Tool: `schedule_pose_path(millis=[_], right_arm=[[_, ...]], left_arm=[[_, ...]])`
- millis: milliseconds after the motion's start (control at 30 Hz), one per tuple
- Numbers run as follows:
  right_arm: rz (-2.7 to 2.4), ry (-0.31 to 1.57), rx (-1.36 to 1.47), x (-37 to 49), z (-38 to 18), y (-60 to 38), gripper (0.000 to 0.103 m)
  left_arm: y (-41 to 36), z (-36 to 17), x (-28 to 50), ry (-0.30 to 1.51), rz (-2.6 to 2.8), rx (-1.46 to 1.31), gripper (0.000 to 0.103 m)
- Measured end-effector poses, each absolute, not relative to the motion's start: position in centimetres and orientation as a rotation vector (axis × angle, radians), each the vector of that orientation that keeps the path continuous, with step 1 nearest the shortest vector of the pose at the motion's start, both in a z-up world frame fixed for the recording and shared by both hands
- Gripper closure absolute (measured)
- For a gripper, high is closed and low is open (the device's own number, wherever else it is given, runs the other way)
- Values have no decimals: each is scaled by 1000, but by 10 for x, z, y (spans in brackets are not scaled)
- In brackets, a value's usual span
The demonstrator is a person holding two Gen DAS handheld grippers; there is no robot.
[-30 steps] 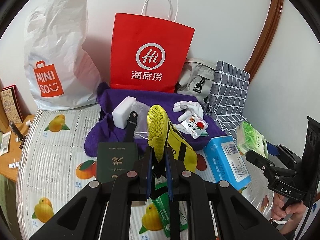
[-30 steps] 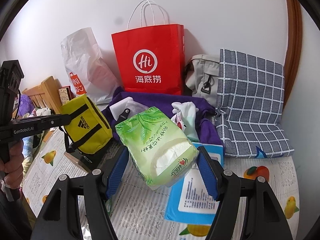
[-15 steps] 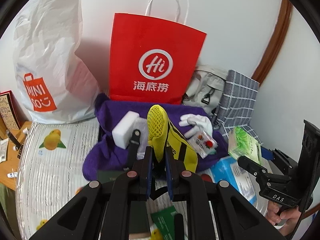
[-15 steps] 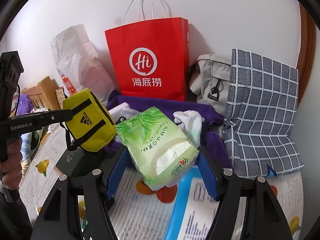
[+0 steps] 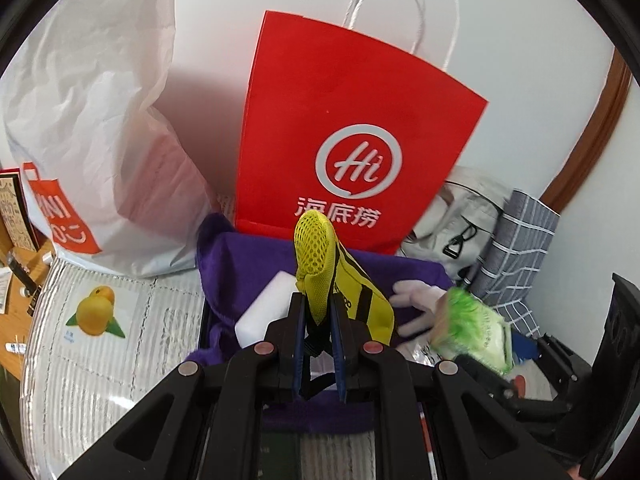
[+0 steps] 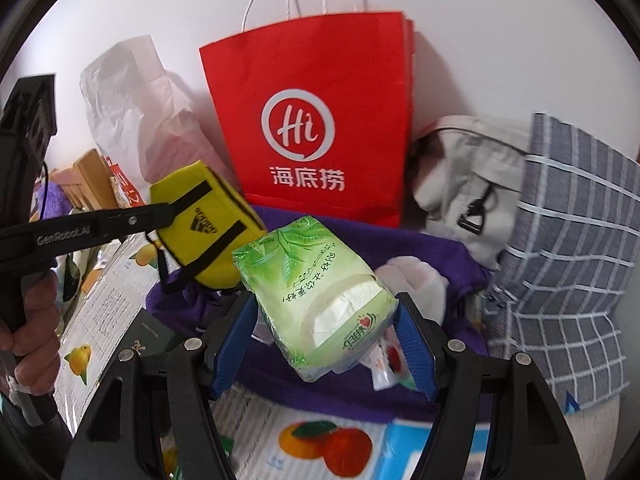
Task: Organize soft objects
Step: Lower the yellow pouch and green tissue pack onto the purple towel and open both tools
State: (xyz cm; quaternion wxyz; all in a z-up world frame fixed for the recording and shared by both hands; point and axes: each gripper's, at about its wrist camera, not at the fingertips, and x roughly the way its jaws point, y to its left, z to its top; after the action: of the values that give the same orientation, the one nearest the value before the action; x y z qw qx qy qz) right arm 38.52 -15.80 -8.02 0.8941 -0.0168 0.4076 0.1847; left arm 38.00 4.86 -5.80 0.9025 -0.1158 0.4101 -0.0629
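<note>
White bag reading "MINI" is standing leftmost; left gripper is clenching a yellow adidas pouch over purple cloth; red "Hi" bag is standing behind; right gripper is grasping a green tissue pack; grey bag and checked bag are crowding rightward.

Ahead of you stands a plain white wall, a curved brown wooden door frame at its right. Below lies a fruit-printed quilted bed cover.
</note>
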Motion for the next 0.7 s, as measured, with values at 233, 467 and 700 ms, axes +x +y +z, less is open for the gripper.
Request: schedule_pose_path(millis=[233, 467, 700], right_arm=[[375, 912, -74, 401, -120, -151, 34], [381, 963, -90, 410, -141, -148, 35], [381, 923, -78, 405, -127, -154, 35]], left_arm=[[58, -92, 397, 893, -141, -273, 91], [60, -114, 407, 947, -146, -311, 91], [57, -111, 405, 931, -173, -323, 91]])
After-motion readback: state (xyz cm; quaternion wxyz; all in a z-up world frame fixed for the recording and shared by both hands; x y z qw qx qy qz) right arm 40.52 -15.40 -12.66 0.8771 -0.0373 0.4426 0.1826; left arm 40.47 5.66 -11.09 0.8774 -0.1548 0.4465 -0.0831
